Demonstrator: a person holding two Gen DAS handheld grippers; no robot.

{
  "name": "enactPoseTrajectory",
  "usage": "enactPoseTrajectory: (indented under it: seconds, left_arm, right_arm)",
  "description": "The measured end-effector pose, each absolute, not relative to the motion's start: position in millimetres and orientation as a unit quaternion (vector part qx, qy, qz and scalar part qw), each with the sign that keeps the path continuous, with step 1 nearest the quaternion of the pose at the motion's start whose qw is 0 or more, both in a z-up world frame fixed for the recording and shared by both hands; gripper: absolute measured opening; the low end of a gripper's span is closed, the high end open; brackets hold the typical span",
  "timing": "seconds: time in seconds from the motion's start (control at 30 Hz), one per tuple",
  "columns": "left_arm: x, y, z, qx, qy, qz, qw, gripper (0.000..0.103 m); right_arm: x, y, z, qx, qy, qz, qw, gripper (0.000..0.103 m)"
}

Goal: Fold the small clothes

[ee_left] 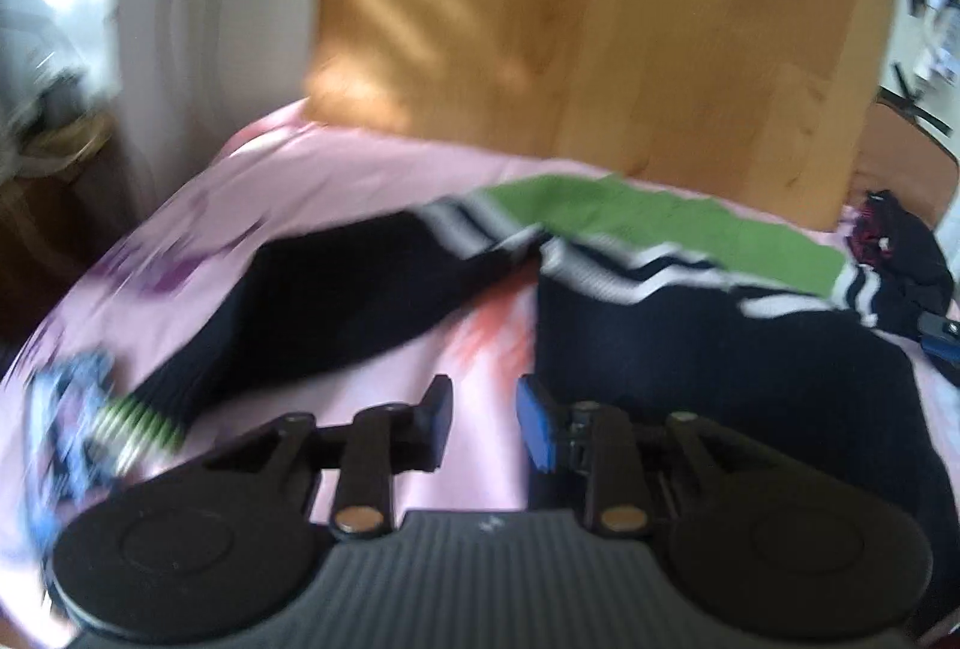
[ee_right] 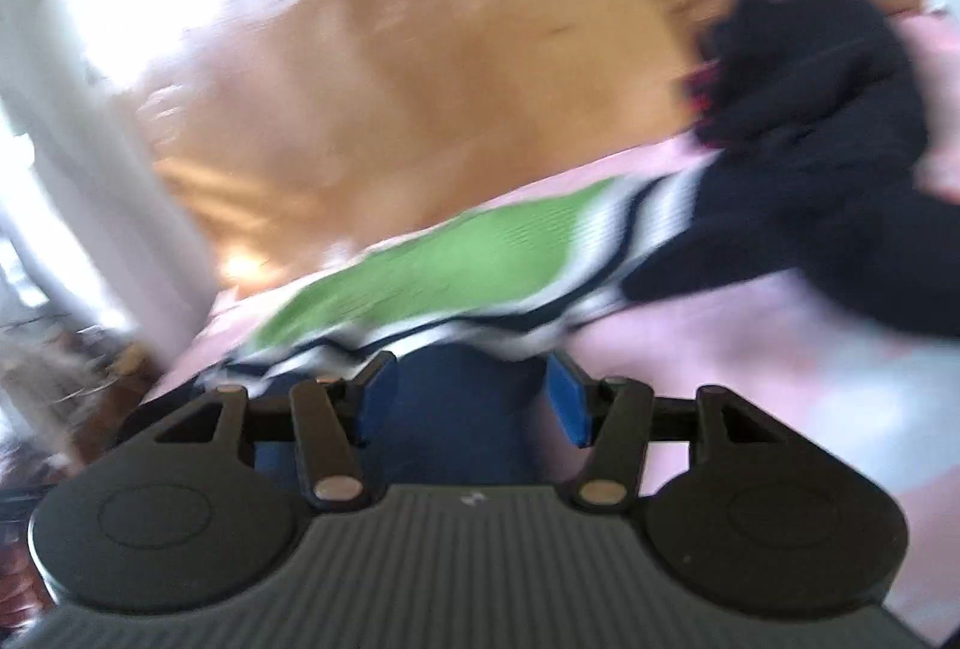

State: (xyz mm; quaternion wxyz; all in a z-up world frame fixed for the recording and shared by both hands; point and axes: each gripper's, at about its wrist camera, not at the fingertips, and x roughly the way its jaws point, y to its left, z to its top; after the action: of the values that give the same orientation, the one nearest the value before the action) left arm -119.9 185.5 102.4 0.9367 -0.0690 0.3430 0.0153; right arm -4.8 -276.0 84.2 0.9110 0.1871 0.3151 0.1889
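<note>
**Sweater spread on the pink sheet, both tools over it**

Both views are smeared with blur. In the left wrist view the dark sweater (ee_left: 690,349) lies across the middle of the frame on a pink sheet (ee_left: 336,181), its green yoke (ee_left: 648,223) at the far edge and white stripes below that. One sleeve (ee_left: 336,313) runs down toward the lower left, ending in a green-and-white ribbed cuff (ee_left: 144,421). The body of the sweater fills the right side of the frame.

The left tool (ee_left: 483,421) sits at the bottom centre with a narrow gap between its pads, and only pink sheet shows in that gap; nothing is pinched. Its right finger (ee_left: 537,427), the blue-padded one, is just at the edge of the sweater's body.

At the lower left edge lies a small blue patterned cloth (ee_left: 66,421). At the far right sits a dark bundle with red trim (ee_left: 900,241), and just below it a bit of the right tool (ee_left: 939,334) peeks in.

In the right wrist view the right tool (ee_right: 471,397) stands about half open, with dark blue fabric filling the space between its pads. Whether the pads press on it I cannot tell. The green yoke (ee_right: 432,265) slants across the centre, and a dark sleeve (ee_right: 810,241) runs to the right. A wooden floor (ee_right: 420,49) fills the top.
</note>
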Motion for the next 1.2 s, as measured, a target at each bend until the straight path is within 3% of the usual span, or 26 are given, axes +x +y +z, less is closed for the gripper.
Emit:
enactPoseTrajectory:
  seconds: [0.07,0.2,0.3,0.57,0.67,0.73,0.77,0.8,0.93,1.07,1.1,1.13,1.2]
  left_arm:
    - [-96,168,111,-0.042,0.33,-0.01,0.943,0.025]
    - [-53,123,114,-0.017,0.303,-0.063,0.951,0.04]
    - [-16,97,96,-0.028,0.308,-0.096,0.946,0.04]
    - [31,61,37,-0.009,0.357,-0.146,0.923,0.042]
    - [29,65,34,-0.02,0.354,-0.159,0.922,0.049]
    - [30,69,33,-0.031,0.355,-0.163,0.92,0.051]
    - [31,68,33,-0.035,0.355,-0.163,0.92,0.051]
    - [31,69,32,-0.036,0.355,-0.165,0.92,0.052]
    - [31,65,32,-0.016,0.352,-0.16,0.922,0.057]
    - [27,61,31,0.007,0.349,-0.158,0.924,0.063]
    - [27,61,31,0.009,0.349,-0.157,0.924,0.067]
    - [27,61,31,0.011,0.35,-0.156,0.924,0.07]
    - [27,62,31,0.01,0.35,-0.156,0.924,0.071]
  right_arm:
    - [14,-282,94,0.171,0.317,0.171,0.917,0.057]
    - [68,-259,118,0.115,0.3,0.2,0.926,0.057]
    - [132,-228,121,0.096,0.321,0.226,0.915,0.057]
    - [258,-152,57,0.041,0.422,0.235,0.875,0.057]
    - [274,-136,38,0.007,0.45,0.254,0.856,0.057]
    - [273,-125,31,-0.024,0.449,0.27,0.852,0.037]
    - [267,-121,33,-0.043,0.435,0.277,0.856,0.017]
    - [262,-117,38,-0.054,0.421,0.275,0.862,0.016]
    - [247,-109,59,-0.118,0.319,0.238,0.91,0.015]
    - [260,-92,27,-0.177,0.344,0.202,0.9,0.016]
    - [256,-86,16,-0.2,0.334,0.195,0.9,0.023]
    - [247,-82,13,-0.229,0.309,0.19,0.903,0.023]
    - [240,-81,20,-0.231,0.31,0.185,0.903,0.033]
